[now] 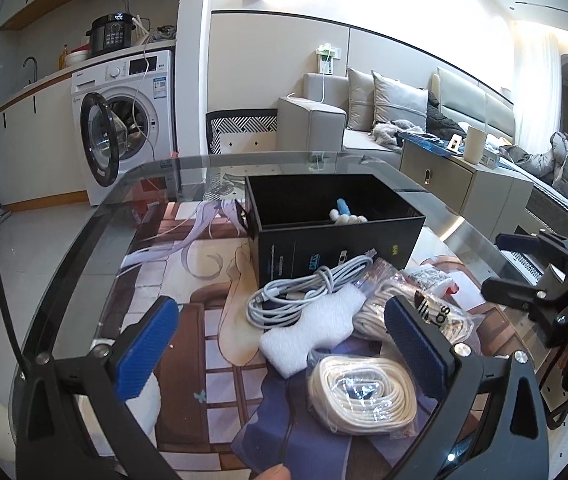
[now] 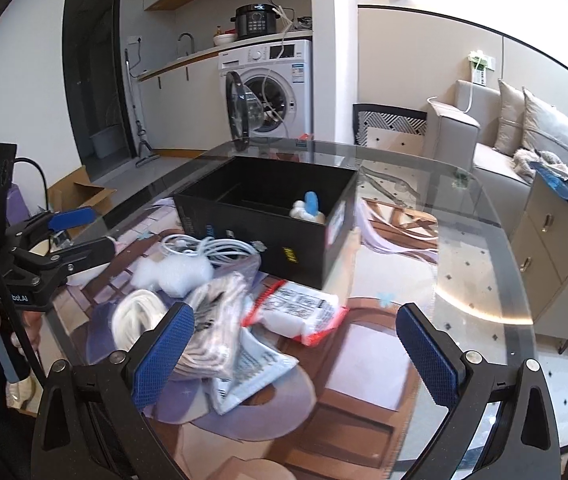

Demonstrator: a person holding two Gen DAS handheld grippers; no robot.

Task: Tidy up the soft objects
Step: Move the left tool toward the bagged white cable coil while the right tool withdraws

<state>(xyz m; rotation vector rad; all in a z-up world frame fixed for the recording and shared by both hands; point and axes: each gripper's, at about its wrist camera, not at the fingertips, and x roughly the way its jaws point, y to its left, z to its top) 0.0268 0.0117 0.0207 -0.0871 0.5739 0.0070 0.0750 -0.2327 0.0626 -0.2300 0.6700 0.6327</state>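
Clutter lower centre could snag: both grippers, left gripper (image 1: 284, 332) and right gripper (image 2: 295, 348), spread wide, might drag neighbouring packets (image 2: 295, 312).

The box (image 1: 335, 240) was black, holding a blue-and-white soft toy (image 1: 343, 211). At its six o'clock lay a grey cable (image 1: 299, 296), white foam (image 1: 311, 328) and cream cord (image 1: 361, 392) — gripper pads (image 1: 146, 350) were blue, diamond-textured.
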